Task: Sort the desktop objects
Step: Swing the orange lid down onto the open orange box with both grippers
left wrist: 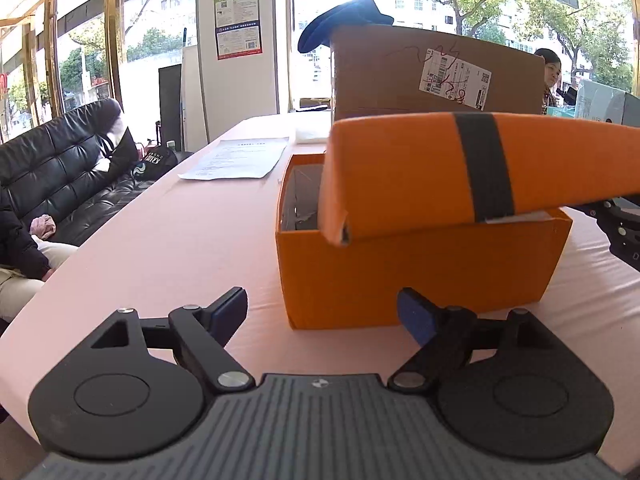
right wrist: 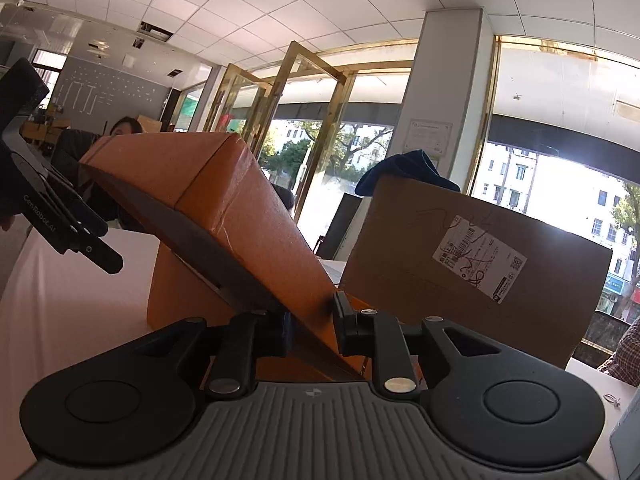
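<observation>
The orange box (left wrist: 424,268) stands on the pink table (left wrist: 180,240), at about 1 o'clock from the left gripper (left wrist: 322,312); its lid (left wrist: 472,172) is lifted and tilted, the left end low over the box's rim, the right end raised; a black band (left wrist: 486,168) crosses the lid; inside the box something dark and clear shows, too dim to tell what; a white slip shows under the lid's right edge.

In the right wrist view the right gripper (right wrist: 312,320) is clamped on the lid (right wrist: 224,224), its fingers (right wrist: 344,312) narrow with the lid's edge pinched between them; the lid slopes up toward 10 o'clock over the box (right wrist: 180,292); the left gripper (right wrist: 60,216) shows at 9 o'clock, apart from the lid.

The left gripper's fingers (left wrist: 228,312) are spread wide and hold nothing; they hover above the table just in front of the box's near wall; the right gripper (left wrist: 620,228) shows at 3 o'clock by the box's right end.

Behind the box, at 12 o'clock, stands a brown carton (left wrist: 432,72) with a white label (left wrist: 456,78); a dark blue cloth (left wrist: 340,24) lies on its top; a printed sheet (left wrist: 240,158) lies flat on the table at 11 o'clock; a black sofa (left wrist: 64,172) stands at 9 o'clock beside the table, with a seated person's hand (left wrist: 42,228) at its edge; windows with trees beyond fill the background.
</observation>
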The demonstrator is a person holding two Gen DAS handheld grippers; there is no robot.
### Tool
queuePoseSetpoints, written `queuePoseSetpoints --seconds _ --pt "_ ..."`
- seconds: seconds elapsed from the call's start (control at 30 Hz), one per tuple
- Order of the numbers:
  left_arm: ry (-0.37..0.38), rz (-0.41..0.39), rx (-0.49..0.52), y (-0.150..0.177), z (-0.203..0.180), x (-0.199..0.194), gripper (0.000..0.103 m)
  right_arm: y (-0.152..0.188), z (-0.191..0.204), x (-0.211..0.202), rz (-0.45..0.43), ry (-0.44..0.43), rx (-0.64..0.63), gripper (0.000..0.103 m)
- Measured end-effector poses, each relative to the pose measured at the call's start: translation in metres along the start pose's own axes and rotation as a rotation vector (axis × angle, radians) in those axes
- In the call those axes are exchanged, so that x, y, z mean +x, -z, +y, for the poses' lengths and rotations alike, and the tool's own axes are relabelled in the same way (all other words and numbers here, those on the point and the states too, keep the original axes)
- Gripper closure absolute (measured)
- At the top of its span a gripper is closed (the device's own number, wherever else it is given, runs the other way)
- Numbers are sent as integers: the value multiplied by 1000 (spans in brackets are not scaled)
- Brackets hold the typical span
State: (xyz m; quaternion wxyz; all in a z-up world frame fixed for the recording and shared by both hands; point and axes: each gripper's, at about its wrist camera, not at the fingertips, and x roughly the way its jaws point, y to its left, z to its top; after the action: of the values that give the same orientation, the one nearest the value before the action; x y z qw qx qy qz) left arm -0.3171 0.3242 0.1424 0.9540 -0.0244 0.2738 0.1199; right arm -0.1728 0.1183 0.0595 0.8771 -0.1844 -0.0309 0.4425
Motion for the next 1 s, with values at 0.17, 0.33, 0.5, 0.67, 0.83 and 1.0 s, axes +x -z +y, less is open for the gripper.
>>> queuePoseSetpoints --seconds 0.17,0.33,0.5,0.67,0.83,1.0 --pt "14 8 -137 22 28 -30 22 22 17 -24 11 -28 -104 82" --pt "105 -38 -293 34 50 -64 22 30 43 -39 2 -86 -228 85" --pt "108 -15 -386 35 51 -51 21 34 64 -40 -1 -154 -290 85" --pt "139 -35 -415 19 38 -46 21 27 51 -45 -7 -138 -205 53" --pt "81 -128 -364 -7 23 -67 21 24 13 -59 -54 -111 -60 26" --pt "46 -195 -307 -56 -9 -77 18 25 -22 -48 -91 -117 188 26"
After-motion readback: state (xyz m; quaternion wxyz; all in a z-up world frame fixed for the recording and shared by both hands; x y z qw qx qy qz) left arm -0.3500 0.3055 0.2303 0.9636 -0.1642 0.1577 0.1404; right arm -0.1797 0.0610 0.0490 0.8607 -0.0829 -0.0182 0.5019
